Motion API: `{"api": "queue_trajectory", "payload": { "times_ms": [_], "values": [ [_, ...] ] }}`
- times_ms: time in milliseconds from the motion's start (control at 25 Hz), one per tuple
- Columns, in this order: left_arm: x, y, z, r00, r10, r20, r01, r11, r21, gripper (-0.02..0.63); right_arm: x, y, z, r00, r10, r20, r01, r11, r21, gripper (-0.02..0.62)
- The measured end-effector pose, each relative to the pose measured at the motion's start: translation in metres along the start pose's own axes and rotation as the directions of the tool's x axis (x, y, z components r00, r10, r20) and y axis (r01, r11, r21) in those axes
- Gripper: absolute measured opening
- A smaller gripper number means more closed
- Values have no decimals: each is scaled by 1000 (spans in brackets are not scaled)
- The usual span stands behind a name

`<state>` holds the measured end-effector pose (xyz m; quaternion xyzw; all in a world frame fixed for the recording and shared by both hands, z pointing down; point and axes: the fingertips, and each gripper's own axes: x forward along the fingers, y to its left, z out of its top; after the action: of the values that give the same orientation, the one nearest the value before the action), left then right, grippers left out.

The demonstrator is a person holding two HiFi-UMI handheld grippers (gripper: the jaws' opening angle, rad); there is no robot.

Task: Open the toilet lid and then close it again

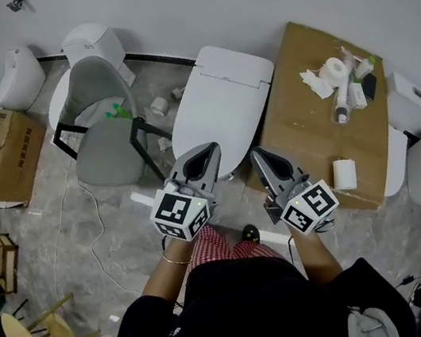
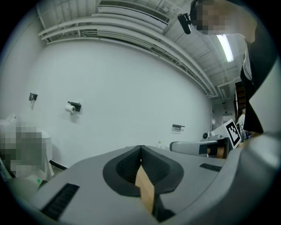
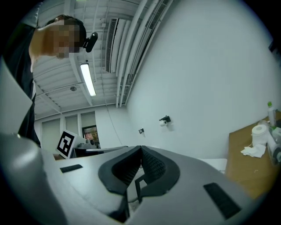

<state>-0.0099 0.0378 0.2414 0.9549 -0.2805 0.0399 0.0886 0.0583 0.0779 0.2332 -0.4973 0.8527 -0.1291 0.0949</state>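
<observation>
Just ahead of both claws, a white toilet with the toilet lid down flat over the bowl, fully closed. Left claw with jaws pressed together, nothing gripped between them, tips over the near rim of the toilet; no telling from above whether touching it or hanging just over it. Right claw just beside the left one, likewise shut tight on nothing, tips by the toilet's near right corner, apart from the lid. Both pointed roughly level toward the white wall behind the toilet. To the right of the right claw, close by, a cardboard worktop with a paper roll at its near edge and more rolls and tissue farther along. To the left of the left claw, a grey chair with black legs, standing clear of the toilet.
</observation>
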Motion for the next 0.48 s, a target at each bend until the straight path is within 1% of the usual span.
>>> {"api": "queue_trajectory", "payload": {
  "times_ms": [80, 240, 360, 480],
  "values": [
    [3, 6, -7, 1000, -16, -9, 16, 1000, -1, 5, 4, -5, -7, 1000, -22, -12, 23, 1000, 6, 21],
    [5, 12, -16, 997, -73, 19, 74, 997, -27, 5, 13, -15, -20, 998, -60, -26, 61, 998, 18, 21],
    [10, 18, -24, 996, -87, 2, 87, 996, -2, 5, 18, -20, -30, 996, -78, -41, 79, 997, 20, 21],
    [17, 25, -37, 995, -94, -26, 94, 995, -11, 5, 20, -27, -41, 993, -104, -60, 105, 994, 20, 21]
  ]
}}
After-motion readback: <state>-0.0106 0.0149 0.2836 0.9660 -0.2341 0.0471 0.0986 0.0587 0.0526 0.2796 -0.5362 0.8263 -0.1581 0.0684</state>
